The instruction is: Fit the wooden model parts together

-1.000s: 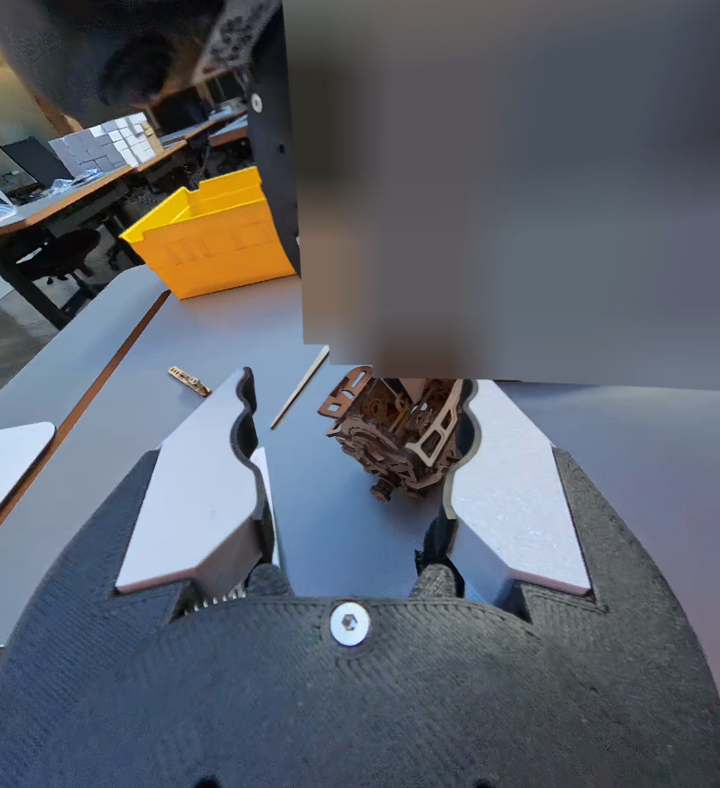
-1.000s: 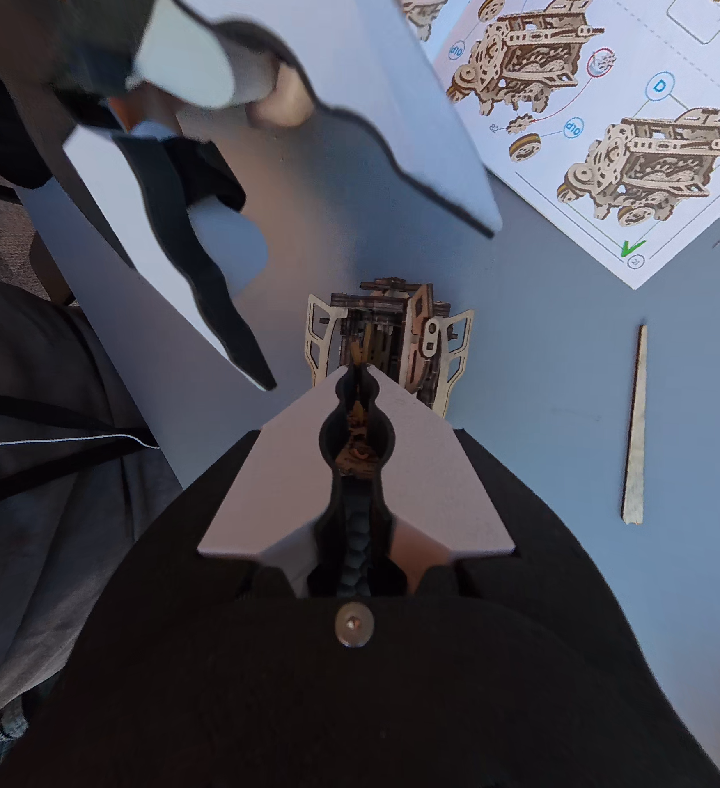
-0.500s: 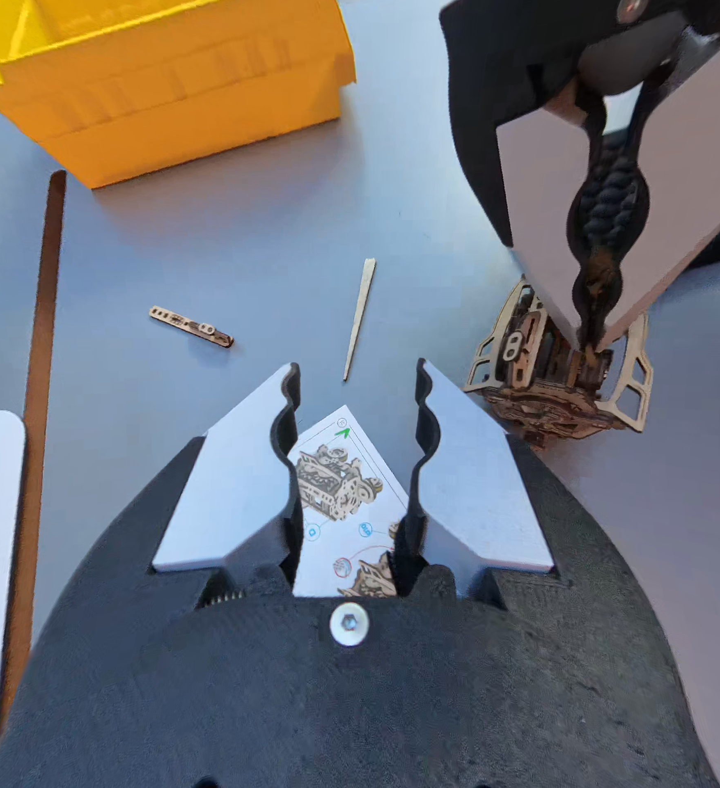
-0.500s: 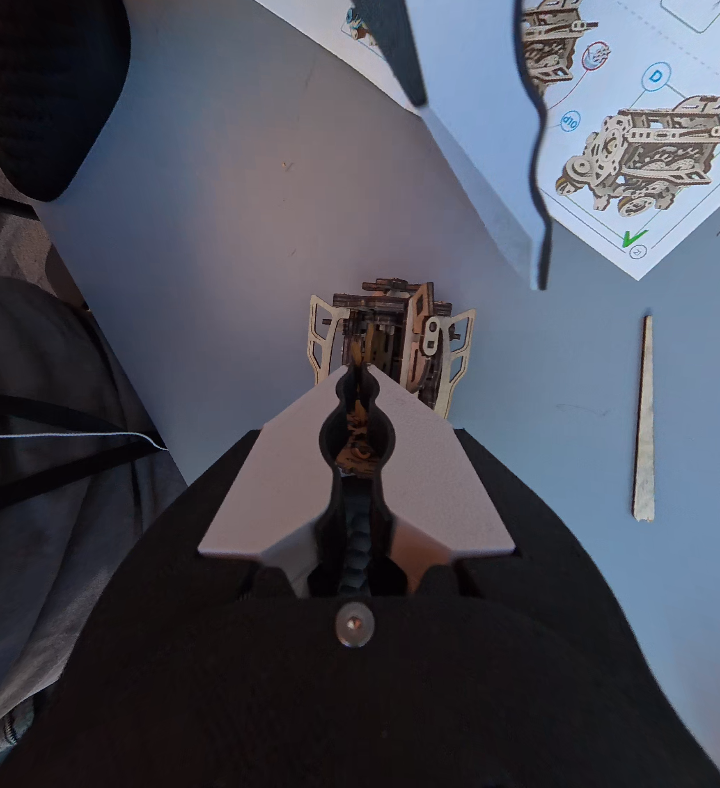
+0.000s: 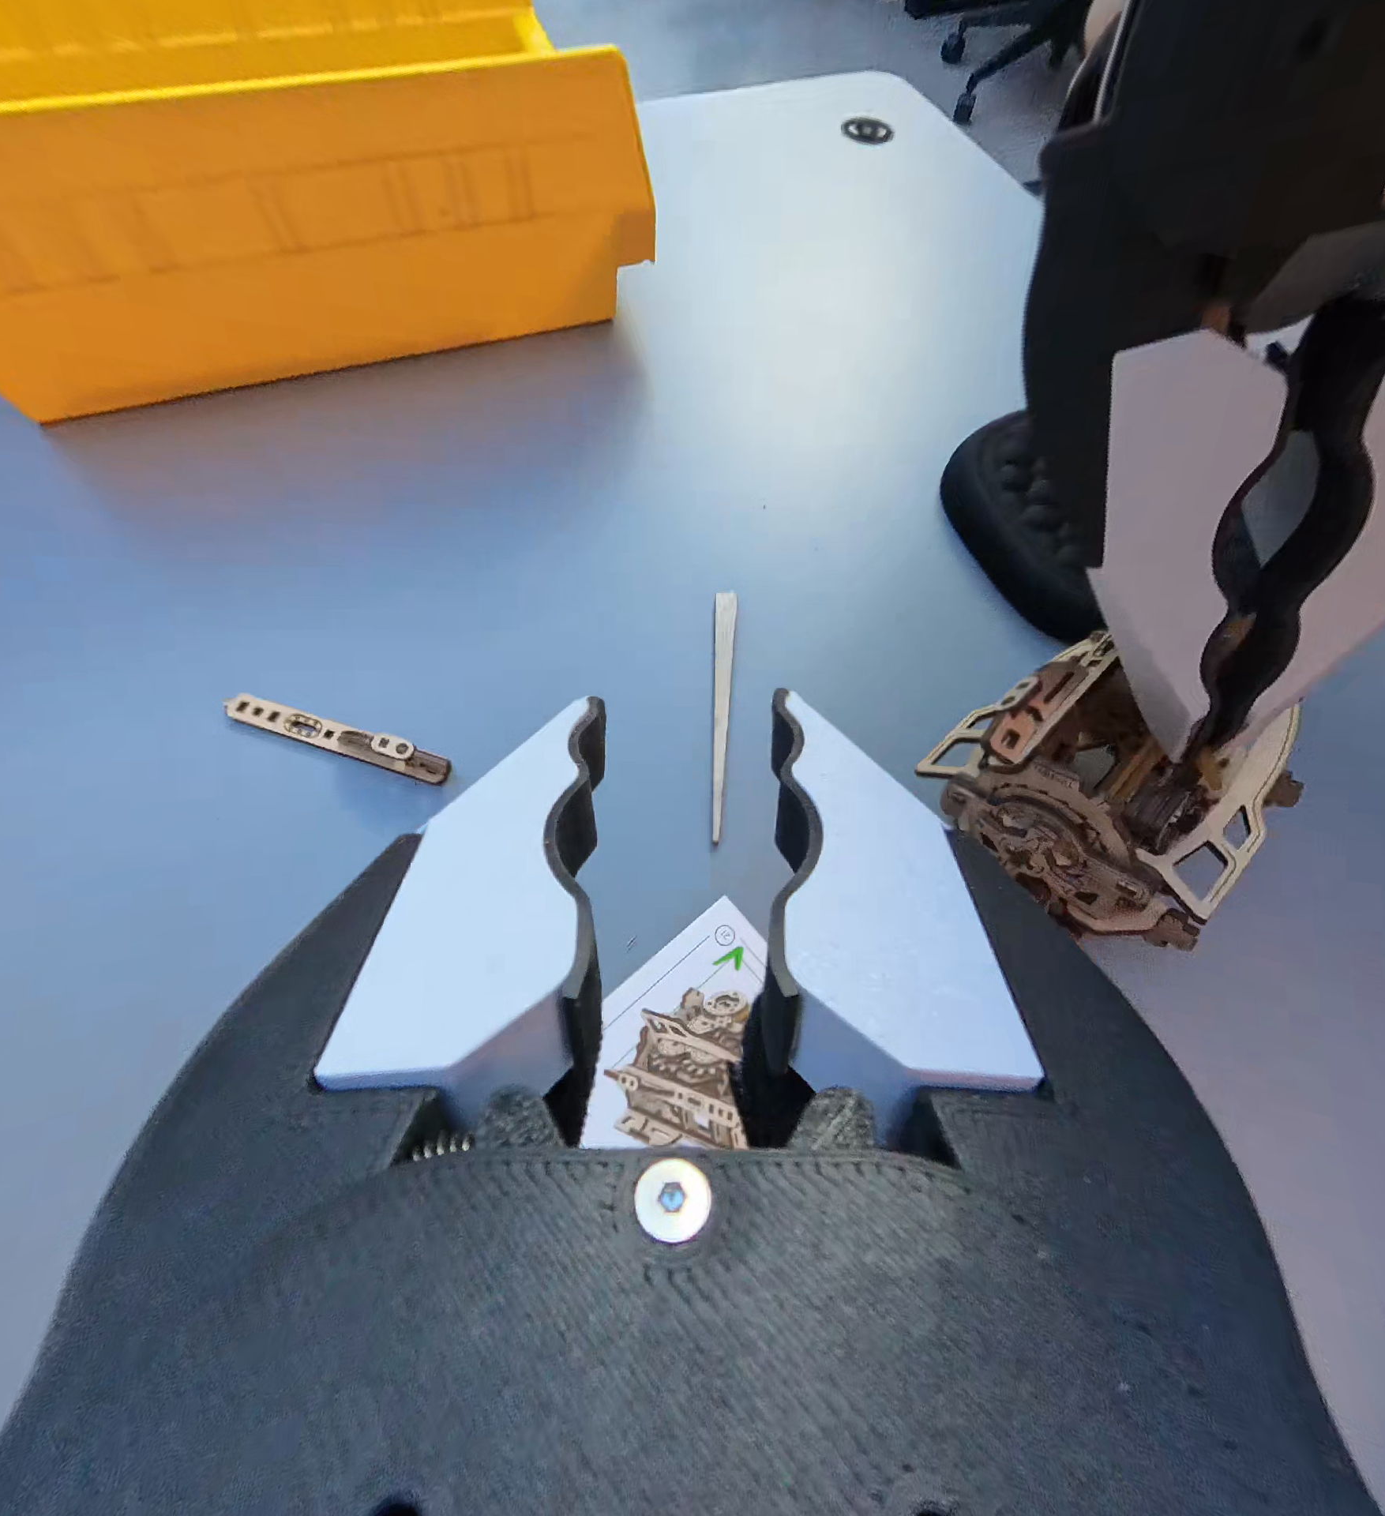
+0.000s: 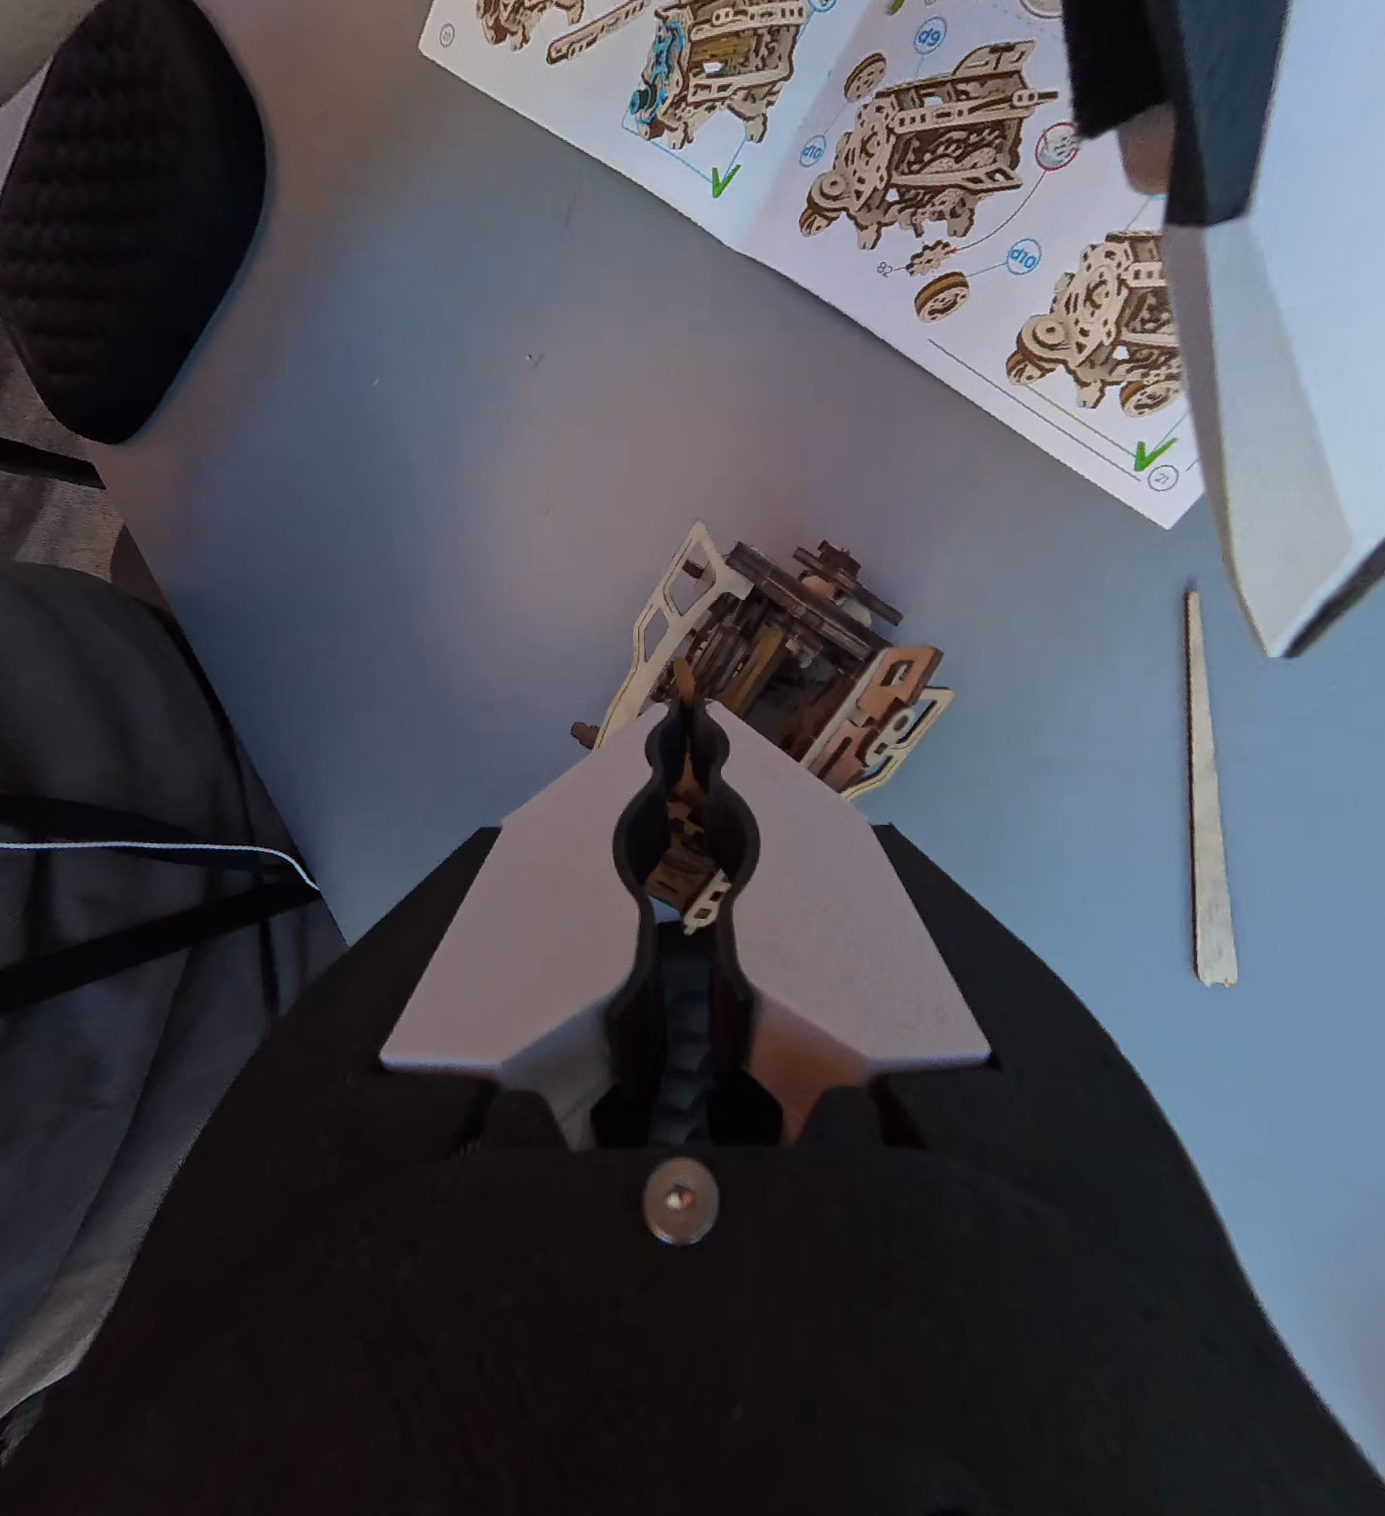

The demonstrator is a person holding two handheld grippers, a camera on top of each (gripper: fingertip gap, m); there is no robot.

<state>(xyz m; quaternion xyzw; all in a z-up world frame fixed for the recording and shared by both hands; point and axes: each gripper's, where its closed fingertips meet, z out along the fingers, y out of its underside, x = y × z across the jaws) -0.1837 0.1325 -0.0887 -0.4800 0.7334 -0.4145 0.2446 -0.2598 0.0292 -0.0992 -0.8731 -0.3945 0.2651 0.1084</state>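
Where visible, yellow bin contents untellable

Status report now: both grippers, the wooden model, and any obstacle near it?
Left gripper open, empty, above tapered wooden stick. Right gripper shut on a thin piece at the wooden model, which stands on the table. Nothing blocking.

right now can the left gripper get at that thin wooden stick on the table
Probably yes: the left gripper is open, the thin wooden stick lies flat between its fingertips' line, and bare table surrounds it.
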